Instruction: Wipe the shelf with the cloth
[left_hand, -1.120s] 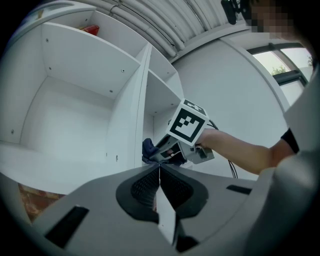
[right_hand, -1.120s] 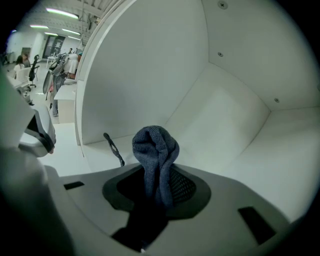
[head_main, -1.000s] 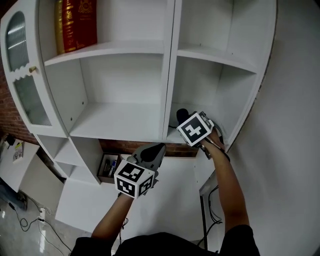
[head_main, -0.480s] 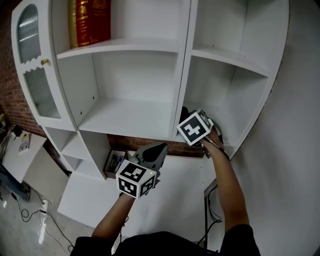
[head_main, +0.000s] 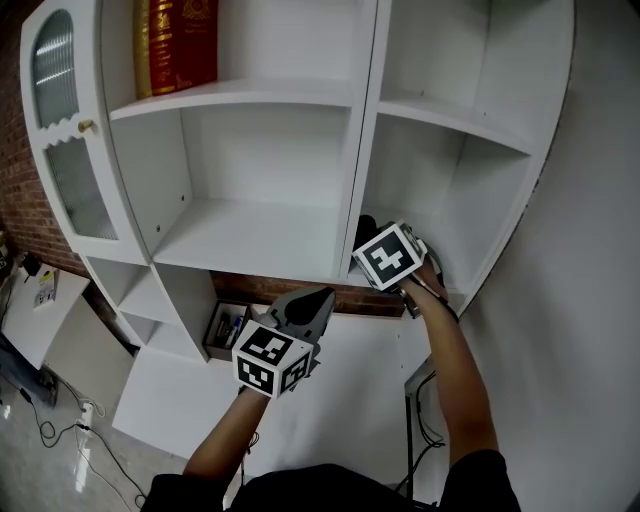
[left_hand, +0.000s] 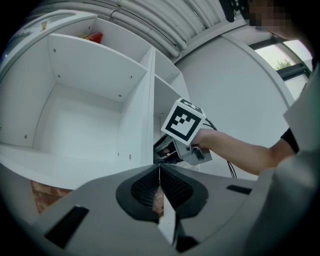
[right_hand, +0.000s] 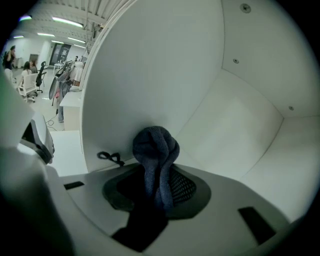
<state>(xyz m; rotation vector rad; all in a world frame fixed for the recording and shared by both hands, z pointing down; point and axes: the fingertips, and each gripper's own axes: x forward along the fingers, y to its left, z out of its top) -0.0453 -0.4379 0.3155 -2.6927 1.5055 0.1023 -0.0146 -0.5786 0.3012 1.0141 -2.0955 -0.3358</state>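
Nearest, the left gripper (left_hand: 160, 186) is hanging idle below the white bookcase (head_main: 345, 150), its jaws pressed together on nothing. Beyond it, the right gripper (right_hand: 159, 186) is reaching into the lower right compartment. Its jaws are clamping a bunched dark blue cloth (right_hand: 156, 148), whose wad is poking out ahead of them, close to an upright side panel (right_hand: 150, 75). Whether the wad is touching the shelf board (head_main: 347, 272) is hard to tell. To wipe well, I judge the cloth should be pressing flat and sweeping from the front edge toward the back corner, with the gripper's plastic held off the paint.
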